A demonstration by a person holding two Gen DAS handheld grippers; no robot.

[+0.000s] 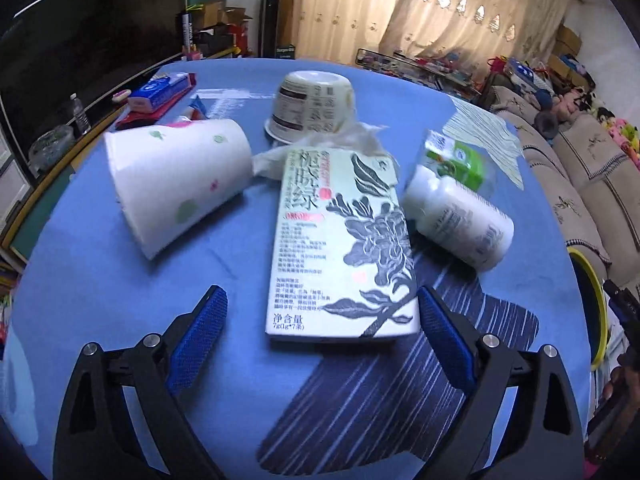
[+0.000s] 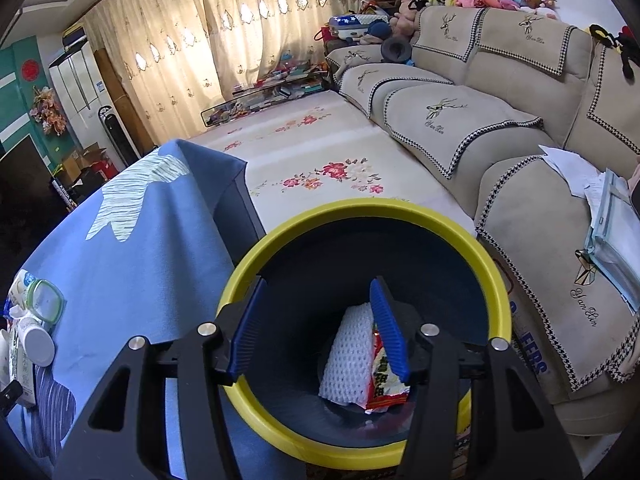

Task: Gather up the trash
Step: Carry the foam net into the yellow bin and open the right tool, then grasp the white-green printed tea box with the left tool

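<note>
Just beyond left claw [image 1: 322, 314]: tea box [image 1: 340, 240]

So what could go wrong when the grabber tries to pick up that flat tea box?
The tea box lies flat with its end between the open left gripper fingers, so they might slide off its smooth sides.

Crumpled tissue and a white bottle lie right against the box; lifting could drag them or roll the bottle off the table.

The right gripper hangs open over the bin, so it might get in the way of the drop.
</note>
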